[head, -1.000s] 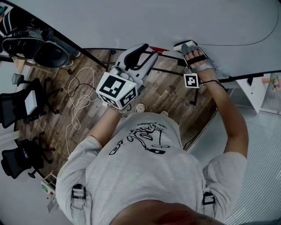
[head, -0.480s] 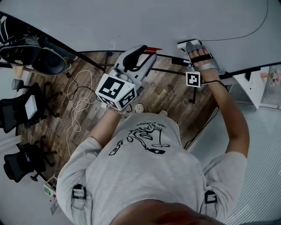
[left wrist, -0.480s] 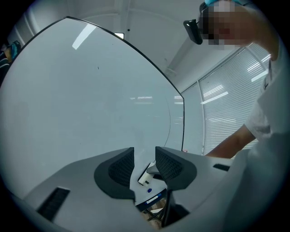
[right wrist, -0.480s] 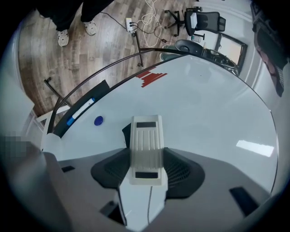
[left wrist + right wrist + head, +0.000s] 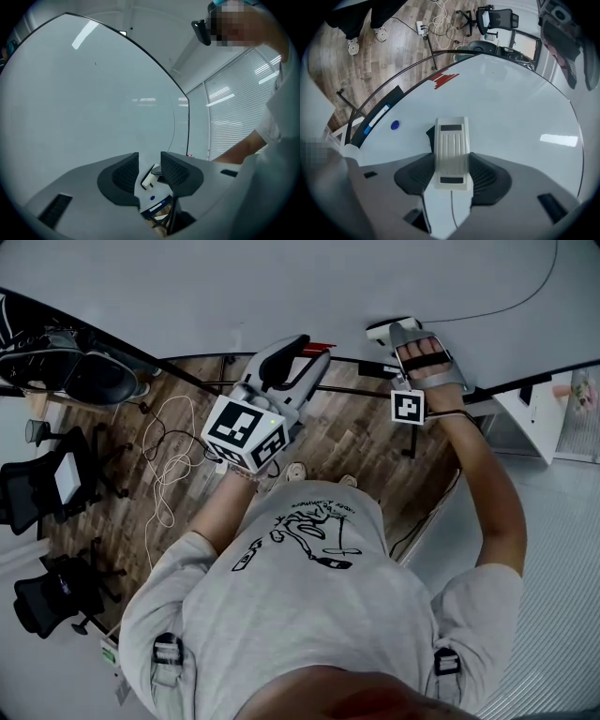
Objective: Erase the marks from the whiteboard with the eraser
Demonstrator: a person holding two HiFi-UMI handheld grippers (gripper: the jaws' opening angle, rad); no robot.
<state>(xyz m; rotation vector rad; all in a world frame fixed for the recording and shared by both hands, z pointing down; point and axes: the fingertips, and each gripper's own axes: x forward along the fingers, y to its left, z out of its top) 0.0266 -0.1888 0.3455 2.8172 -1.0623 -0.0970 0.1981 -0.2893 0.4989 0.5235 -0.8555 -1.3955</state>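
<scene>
The whiteboard (image 5: 281,287) fills the top of the head view. A thin black curved line (image 5: 511,304) runs across it at the upper right, and red marks (image 5: 443,78) sit near its lower edge. My right gripper (image 5: 411,334) is shut on the white eraser (image 5: 451,150), which lies flat against the board; in the head view the eraser (image 5: 382,331) pokes out left of the jaws. My left gripper (image 5: 305,351) hovers near the red marks (image 5: 327,345), open with nothing between its fingers. In the left gripper view that gripper (image 5: 149,164) faces the board.
A tray along the board's lower edge holds a blue-capped marker (image 5: 376,119), and a blue round magnet (image 5: 395,124) sticks beside it. Below are the board's black stand legs (image 5: 356,390), a wood floor with white cables (image 5: 169,460) and office chairs (image 5: 52,479).
My right gripper has slid the eraser a little along the board and rolled slightly. The left gripper has drifted a little, its jaws unchanged.
</scene>
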